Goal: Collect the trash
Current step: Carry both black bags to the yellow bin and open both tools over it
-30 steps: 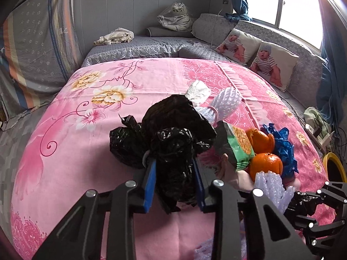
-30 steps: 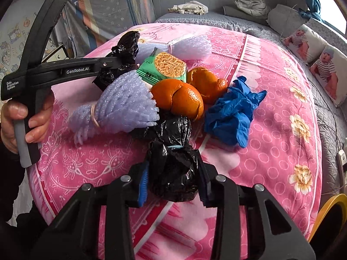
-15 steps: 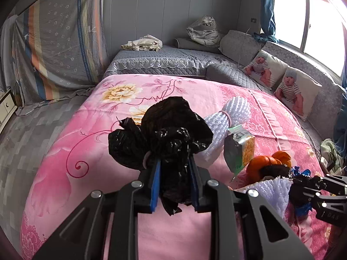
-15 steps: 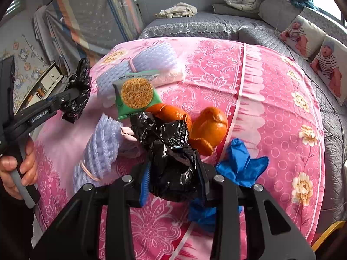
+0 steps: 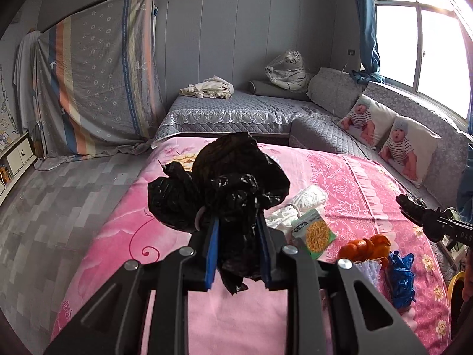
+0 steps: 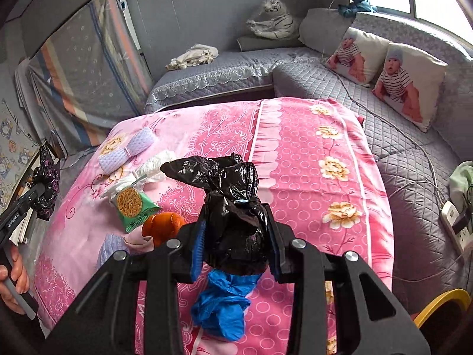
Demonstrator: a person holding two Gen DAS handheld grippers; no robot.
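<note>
My left gripper point(image 5: 237, 248) is shut on a crumpled black plastic bag point(image 5: 224, 183) and holds it high above the pink bedspread point(image 5: 124, 236). My right gripper point(image 6: 235, 242) is shut on another knotted black plastic bag point(image 6: 233, 207), lifted over the pink bedspread point(image 6: 310, 153). On the spread lie a green snack packet point(image 6: 131, 205), orange peel point(image 6: 162, 224), a blue glove point(image 6: 224, 304), white foam netting point(image 6: 127, 151) and white wrapping point(image 6: 153, 165). The left gripper with its bag also shows at the left edge point(image 6: 44, 177).
A grey quilted sofa point(image 6: 414, 153) with baby-print pillows point(image 6: 411, 82) runs along the right. A yellow bin rim point(image 6: 443, 304) sits at the lower right. A power strip point(image 6: 455, 224) and cable lie on the sofa. A cloth-covered cabinet point(image 5: 94, 88) stands on the left.
Both grippers have risen and pulled back from the trash pile, each carrying its black bag. The trash on the spread now lies farther below.
</note>
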